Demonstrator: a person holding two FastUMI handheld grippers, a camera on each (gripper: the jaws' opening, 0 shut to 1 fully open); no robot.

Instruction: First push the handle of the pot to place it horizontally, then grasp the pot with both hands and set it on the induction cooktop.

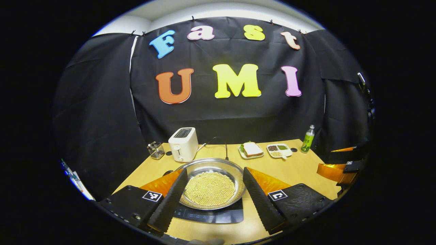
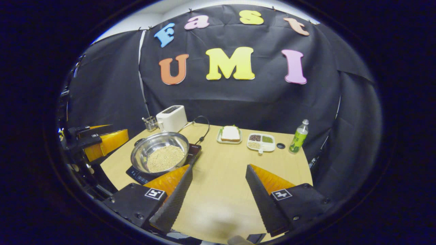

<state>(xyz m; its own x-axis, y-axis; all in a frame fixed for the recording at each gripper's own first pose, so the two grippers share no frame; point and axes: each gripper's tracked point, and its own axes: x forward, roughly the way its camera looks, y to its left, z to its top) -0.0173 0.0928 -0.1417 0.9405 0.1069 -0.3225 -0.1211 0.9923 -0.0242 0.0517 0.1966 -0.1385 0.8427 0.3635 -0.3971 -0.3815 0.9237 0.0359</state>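
Pots: we count one pot (image 1: pixel 213 183) holding many small pale beads.
Cooktops: one induction cooktop (image 1: pixel 211 215).
Toasters: one toaster (image 1: pixel 183 144).
Bottles: one bottle (image 1: pixel 308 139).
Sandwich plates: one sandwich plate (image 1: pixel 251 150).
Divided trays: one divided tray (image 1: pixel 279 150).
Wire holders: one wire holder (image 1: pixel 156 150).
Tables: one table (image 1: pixel 299 170).

Silver pot (image 1: pixel 211 185) of pale yellow beads, perhaps beans; black cooktop (image 1: pixel 211 215); white toaster (image 1: pixel 183 144); green bottle (image 1: pixel 308 139).
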